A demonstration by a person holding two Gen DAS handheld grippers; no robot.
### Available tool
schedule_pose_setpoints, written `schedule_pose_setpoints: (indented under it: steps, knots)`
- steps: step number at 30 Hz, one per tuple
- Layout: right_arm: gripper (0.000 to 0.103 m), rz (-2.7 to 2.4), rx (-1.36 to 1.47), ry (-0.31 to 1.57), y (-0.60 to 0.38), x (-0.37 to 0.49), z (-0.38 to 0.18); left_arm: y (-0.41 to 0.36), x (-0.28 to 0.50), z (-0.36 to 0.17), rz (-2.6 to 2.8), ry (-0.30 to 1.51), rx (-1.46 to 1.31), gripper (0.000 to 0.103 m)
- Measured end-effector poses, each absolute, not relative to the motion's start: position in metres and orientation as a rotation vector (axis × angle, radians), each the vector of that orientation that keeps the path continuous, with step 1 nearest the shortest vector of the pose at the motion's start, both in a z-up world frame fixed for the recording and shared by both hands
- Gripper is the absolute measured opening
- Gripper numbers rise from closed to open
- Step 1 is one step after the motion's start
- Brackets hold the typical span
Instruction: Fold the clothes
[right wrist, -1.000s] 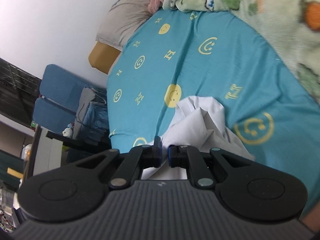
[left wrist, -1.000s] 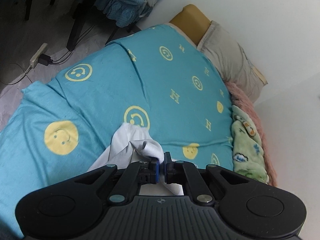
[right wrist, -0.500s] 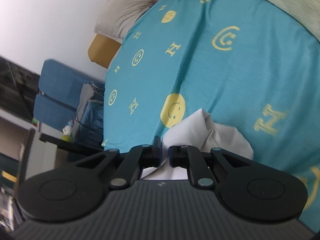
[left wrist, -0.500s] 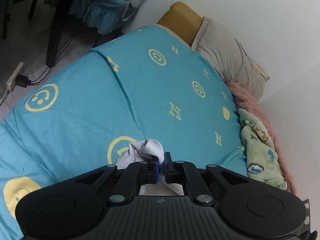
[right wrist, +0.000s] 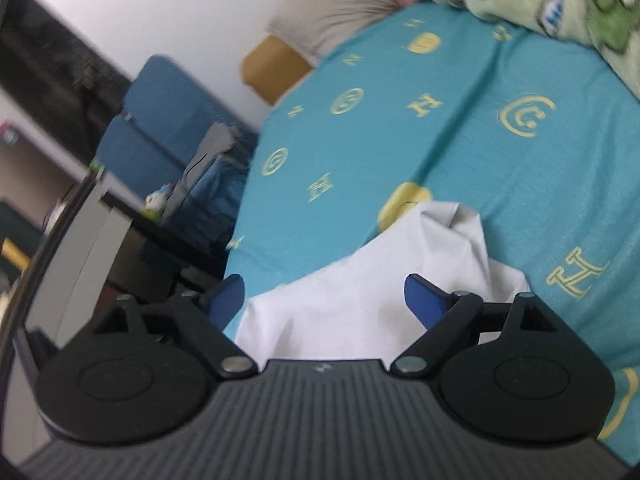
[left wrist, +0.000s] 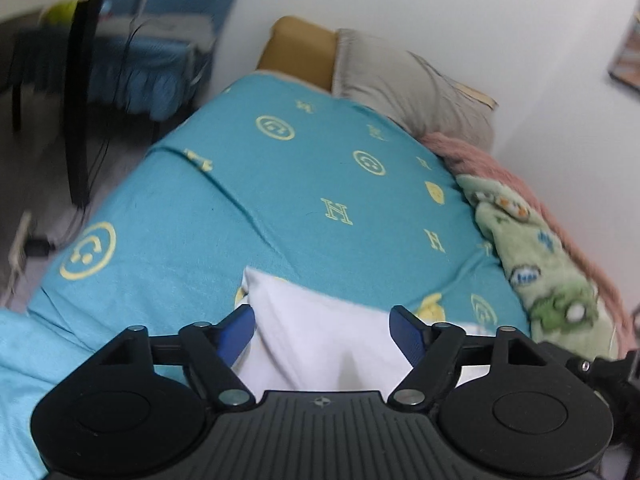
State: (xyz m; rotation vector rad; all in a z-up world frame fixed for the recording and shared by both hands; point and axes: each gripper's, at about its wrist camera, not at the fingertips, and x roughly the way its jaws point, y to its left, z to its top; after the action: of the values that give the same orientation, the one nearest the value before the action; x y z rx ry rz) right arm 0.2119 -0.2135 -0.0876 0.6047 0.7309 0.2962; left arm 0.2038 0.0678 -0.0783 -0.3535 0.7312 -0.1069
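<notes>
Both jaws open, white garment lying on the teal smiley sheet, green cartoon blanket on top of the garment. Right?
Not quite. The green cartoon blanket lies apart from the white garment, along the bed's edge by the wall, as the left wrist view shows. Both jaws are open; the garment lies on the teal sheet.

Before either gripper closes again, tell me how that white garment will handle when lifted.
The white garment looks thin and creased, so it will probably droop and bunch. It likely weighs little. On the smooth teal sheet it may slide rather than stay put.
</notes>
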Motion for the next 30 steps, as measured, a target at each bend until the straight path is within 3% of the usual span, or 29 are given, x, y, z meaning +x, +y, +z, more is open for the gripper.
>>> schedule_pose_setpoints:
  steps: [2,4,11,18,30]
  knots:
    - [0.086,0.292,0.511,0.7,-0.203,0.203,-0.085,0.058,0.197,-0.081,-0.111,0.72,-0.291,0.079]
    - [0.072,0.281,0.414,0.699,-0.192,0.206,-0.087,0.048,0.195,-0.086,-0.114,0.721,-0.236,0.079]
    - [0.073,0.215,0.286,0.72,-0.179,0.237,-0.116,0.017,0.202,-0.122,-0.131,0.75,-0.072,0.079]
    - [0.073,0.183,0.229,0.76,-0.175,0.253,-0.142,0.019,0.224,-0.145,-0.105,0.786,-0.079,0.079]
    - [0.072,0.231,0.191,0.675,-0.165,0.212,-0.102,0.02,0.172,-0.112,-0.127,0.729,-0.051,0.079]
